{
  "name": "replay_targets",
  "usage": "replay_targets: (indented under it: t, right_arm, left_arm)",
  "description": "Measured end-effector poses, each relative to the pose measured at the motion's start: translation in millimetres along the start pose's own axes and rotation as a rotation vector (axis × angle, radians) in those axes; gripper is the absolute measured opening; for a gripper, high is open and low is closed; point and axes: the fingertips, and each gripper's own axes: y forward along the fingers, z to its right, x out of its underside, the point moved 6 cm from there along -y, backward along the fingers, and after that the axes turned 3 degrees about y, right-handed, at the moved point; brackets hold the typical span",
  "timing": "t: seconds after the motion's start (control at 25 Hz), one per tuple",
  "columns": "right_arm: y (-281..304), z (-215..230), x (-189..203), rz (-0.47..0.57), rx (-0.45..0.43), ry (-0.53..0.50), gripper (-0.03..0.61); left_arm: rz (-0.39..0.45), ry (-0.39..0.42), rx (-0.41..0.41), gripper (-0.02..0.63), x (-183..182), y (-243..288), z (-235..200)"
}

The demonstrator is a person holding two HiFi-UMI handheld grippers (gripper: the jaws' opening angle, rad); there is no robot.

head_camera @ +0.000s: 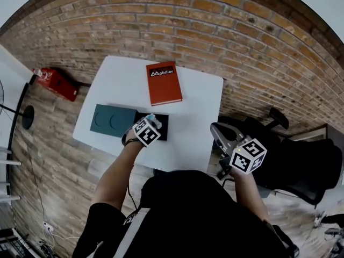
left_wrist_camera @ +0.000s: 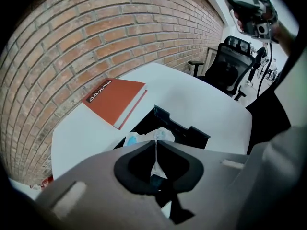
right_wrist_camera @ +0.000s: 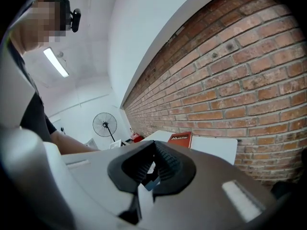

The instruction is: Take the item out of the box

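An open black box (head_camera: 163, 127) sits on the white table (head_camera: 193, 106), with its teal lid (head_camera: 110, 120) lying beside it on the left. Inside the box (left_wrist_camera: 184, 128) lies an item (left_wrist_camera: 160, 134) in white and blue plastic wrap. My left gripper (head_camera: 152, 120) reaches down into the box, and its jaws (left_wrist_camera: 156, 143) are shut on a thin fold of that wrap. My right gripper (head_camera: 215, 128) hangs off the table's right edge, away from the box. Its jaws (right_wrist_camera: 154, 145) are shut with nothing in them.
A red book (head_camera: 163, 83) lies at the table's far side, next to the brick wall (left_wrist_camera: 96, 28). A black office chair (head_camera: 301, 165) stands to the right, a red extinguisher (head_camera: 56, 83) lies on the floor at left, and a fan (right_wrist_camera: 105, 123) stands farther off.
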Motion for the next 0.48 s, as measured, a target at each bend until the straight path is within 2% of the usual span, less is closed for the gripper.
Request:
replay_targets:
  t: [0.28,0.48]
  right_arm:
    - [7,1,-17,0.024,-0.006,-0.027,0.000]
    - [12,0,-20,0.027,-0.016,-0.033,0.001]
  left_arm:
    - [0.087,-0.019,-0.012,0.008,-11,-25,-8]
    - [0.183,-0.016,-0.075,0.008,-30,-60,-19]
